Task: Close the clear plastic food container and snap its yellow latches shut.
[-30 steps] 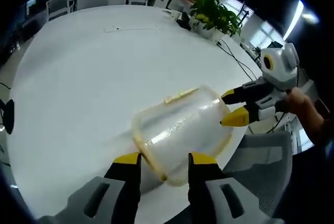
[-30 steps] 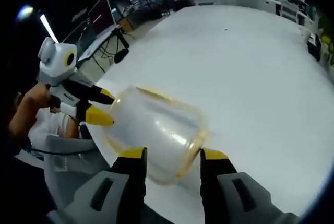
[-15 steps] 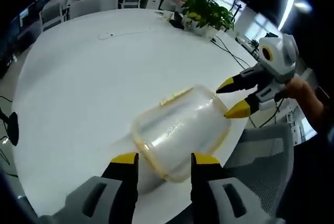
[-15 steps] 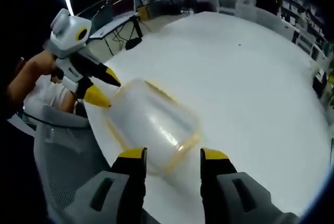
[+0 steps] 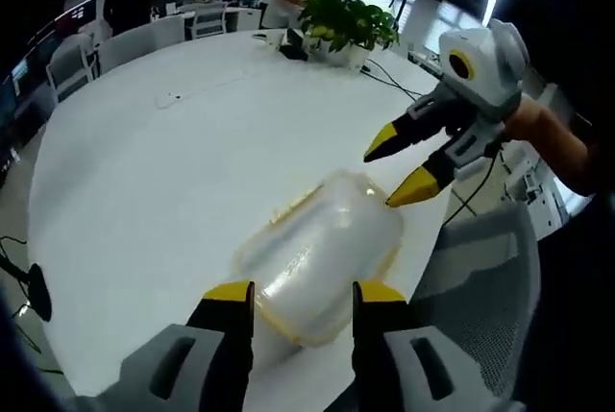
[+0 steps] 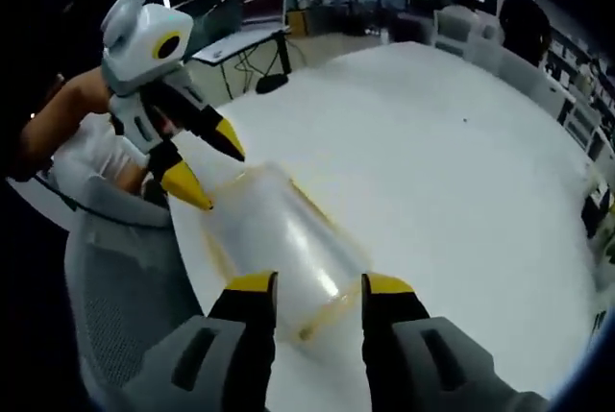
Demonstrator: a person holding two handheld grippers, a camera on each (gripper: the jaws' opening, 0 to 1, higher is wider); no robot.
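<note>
The clear plastic food container (image 5: 317, 254) with its yellow rim lies on the white table (image 5: 173, 172) near the edge. A yellow latch (image 5: 293, 206) shows on its far side. My left gripper (image 5: 303, 295) is open, its jaws standing to either side of the container's near end. My right gripper (image 5: 386, 178) comes in from the right, open, its lower tip close to the container's far corner. In the right gripper view the container (image 6: 279, 239) runs away from my right gripper (image 6: 317, 285), and my left gripper (image 6: 216, 179) hovers open at its far end.
A grey chair (image 5: 480, 268) stands at the table edge by the container, also seen as the chair (image 6: 125, 278). A potted plant (image 5: 346, 18) and small items sit at the table's far side, with more chairs (image 5: 144, 42) behind. A hand (image 5: 548, 133) holds the right gripper.
Both cameras have shifted and tilted. The right gripper's tips have risen from the container's end to just above its corner. The container stays on the table.
</note>
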